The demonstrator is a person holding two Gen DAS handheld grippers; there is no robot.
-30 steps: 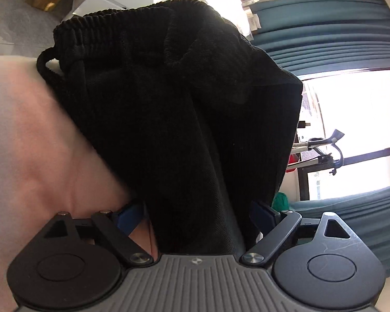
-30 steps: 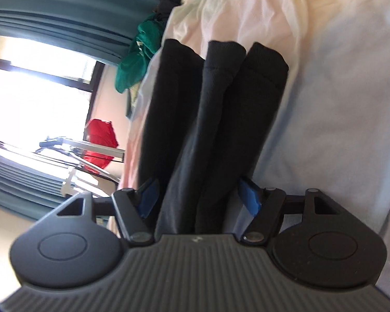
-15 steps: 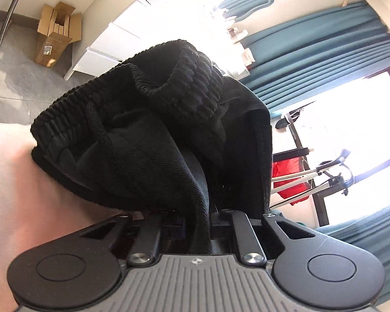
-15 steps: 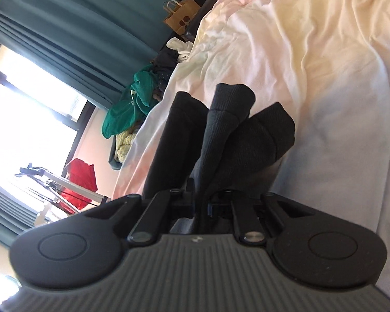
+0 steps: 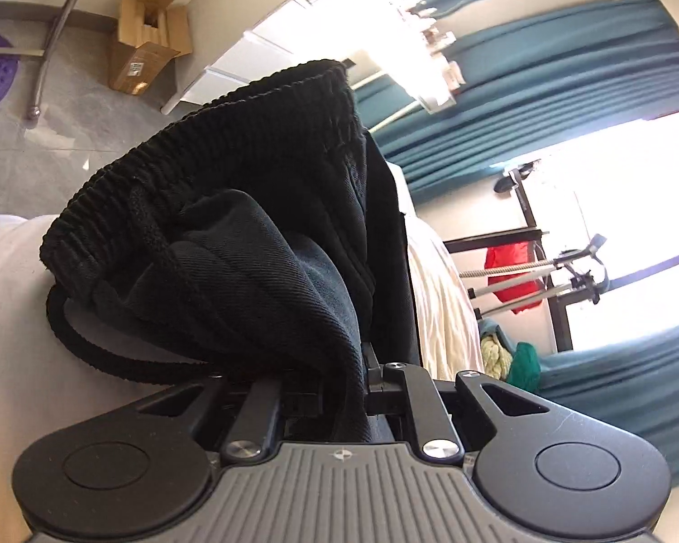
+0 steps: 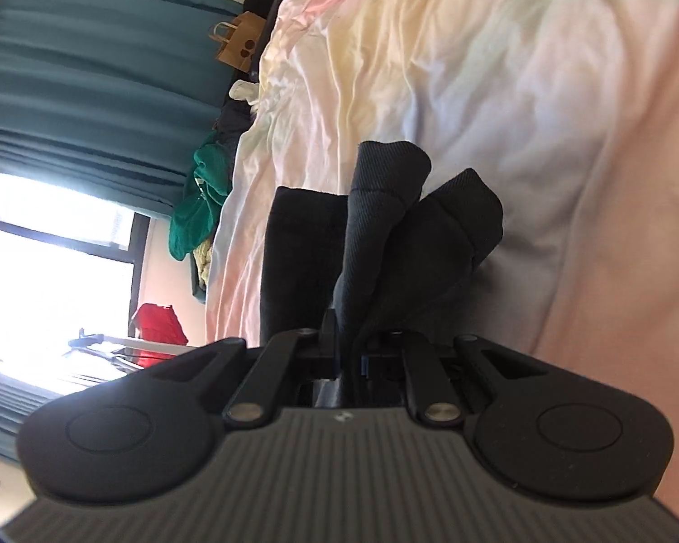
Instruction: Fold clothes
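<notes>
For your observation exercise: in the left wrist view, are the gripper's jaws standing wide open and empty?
No: the left gripper is closed on a fold of the black trousers, whose ribbed waistband bunches above it.

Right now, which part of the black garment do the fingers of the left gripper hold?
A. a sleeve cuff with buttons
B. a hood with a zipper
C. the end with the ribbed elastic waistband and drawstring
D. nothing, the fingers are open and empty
C: in the left wrist view the left gripper is shut on the black garment, and its ribbed elastic waistband and drawstring bunch just ahead.
</notes>
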